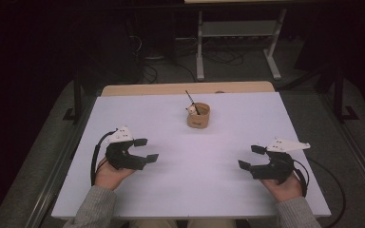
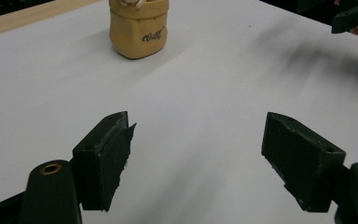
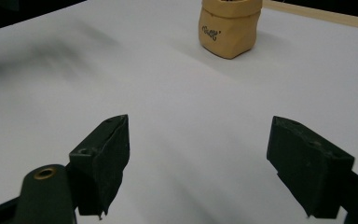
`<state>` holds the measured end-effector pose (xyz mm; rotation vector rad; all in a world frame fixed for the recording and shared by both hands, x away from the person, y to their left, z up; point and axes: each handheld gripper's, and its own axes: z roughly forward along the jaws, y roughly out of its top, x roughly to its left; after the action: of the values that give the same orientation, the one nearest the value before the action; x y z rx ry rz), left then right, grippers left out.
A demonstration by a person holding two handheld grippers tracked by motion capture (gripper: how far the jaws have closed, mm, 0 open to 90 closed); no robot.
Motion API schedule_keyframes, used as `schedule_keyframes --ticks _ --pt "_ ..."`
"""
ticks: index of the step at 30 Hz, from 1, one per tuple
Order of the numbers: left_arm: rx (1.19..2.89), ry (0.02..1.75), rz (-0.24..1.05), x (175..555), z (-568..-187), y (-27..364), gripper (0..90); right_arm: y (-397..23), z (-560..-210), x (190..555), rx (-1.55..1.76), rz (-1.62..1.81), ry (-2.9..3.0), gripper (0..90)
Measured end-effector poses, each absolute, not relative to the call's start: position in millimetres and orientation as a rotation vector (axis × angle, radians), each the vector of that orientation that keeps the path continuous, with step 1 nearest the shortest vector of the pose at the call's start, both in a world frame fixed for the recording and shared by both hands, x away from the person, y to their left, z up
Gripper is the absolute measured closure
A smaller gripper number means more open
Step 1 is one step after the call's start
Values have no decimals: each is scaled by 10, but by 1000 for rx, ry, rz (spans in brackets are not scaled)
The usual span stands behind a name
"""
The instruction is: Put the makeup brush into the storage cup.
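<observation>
The small tan fabric pouch (image 1: 198,116) is located ahead, between the empty, spread left gripper (image 1: 147,149) and right gripper (image 1: 250,156), seemingly nearer the left.

Both forearms wear grey knitted sleeves (image 1: 94,209) with ribbed cuffs. The left gripper (image 1: 146,149) and the right gripper (image 1: 250,157), on either side of the tan pot (image 1: 198,115), are black, each topped by a pale three-cornered plate dotted with small screws. A black cable loops from the back of each. Up close, the jaws are blocky black wedges with worn, ragged pad edges and a brass-ringed hole at each base
</observation>
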<state>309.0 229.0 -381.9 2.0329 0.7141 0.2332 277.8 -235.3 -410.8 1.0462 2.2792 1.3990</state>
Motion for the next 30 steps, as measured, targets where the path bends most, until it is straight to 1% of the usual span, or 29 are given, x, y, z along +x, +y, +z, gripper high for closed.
schedule_keyframes --ticks 10,30 --pt "2004 745 230 2982 -3957 2414 224 -2365 -4113 2776 1048 1398 2278 199" --pt "1996 765 274 2847 -4030 2549 216 -2373 -4142 2776 1050 1393 2293 200"
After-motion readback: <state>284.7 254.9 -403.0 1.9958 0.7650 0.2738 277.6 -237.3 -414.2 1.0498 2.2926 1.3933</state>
